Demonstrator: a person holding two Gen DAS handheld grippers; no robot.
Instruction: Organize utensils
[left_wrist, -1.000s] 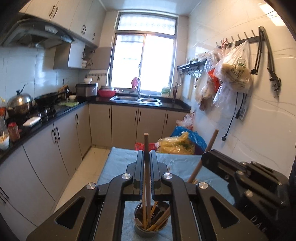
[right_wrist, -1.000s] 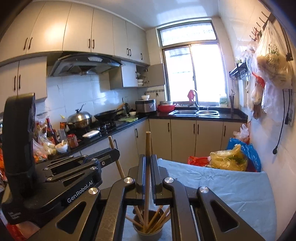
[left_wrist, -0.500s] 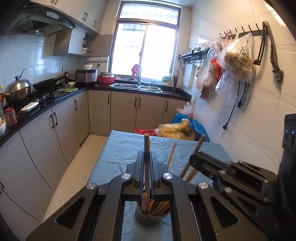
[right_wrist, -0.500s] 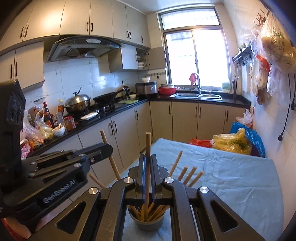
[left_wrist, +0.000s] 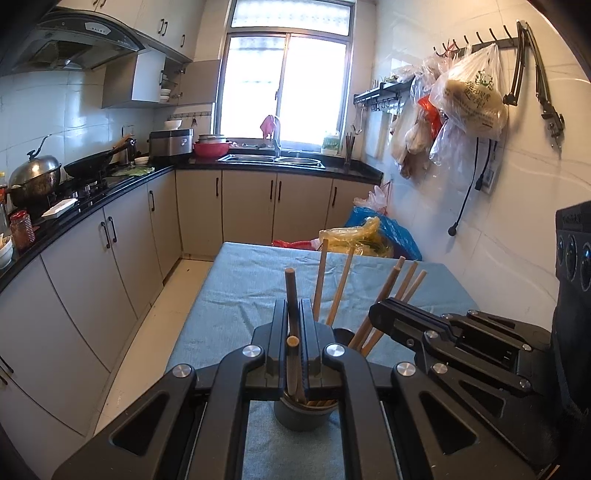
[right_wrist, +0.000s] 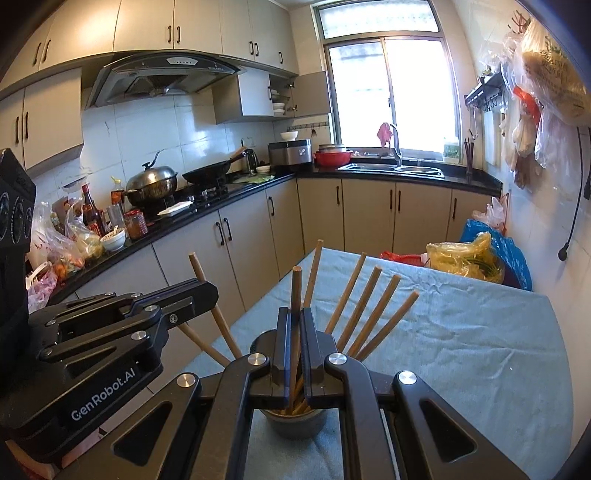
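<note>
A dark grey cup stands on the blue-clothed table, with several wooden chopsticks fanned out of it. It also shows in the right wrist view, with its chopsticks. My left gripper is shut on one upright chopstick whose lower end reaches into the cup. My right gripper is shut on another chopstick, also upright over the cup. The two grippers stand side by side above the cup.
Kitchen counter with pots, bottles and jars runs along the left. Sink under the window. Plastic bags lie beyond the table's far edge. Bags hang on the right wall.
Both grippers have come down over the cup with their chopsticks. The chopstick ends now sit lower in the cup, and more of the fanned chopsticks show.
</note>
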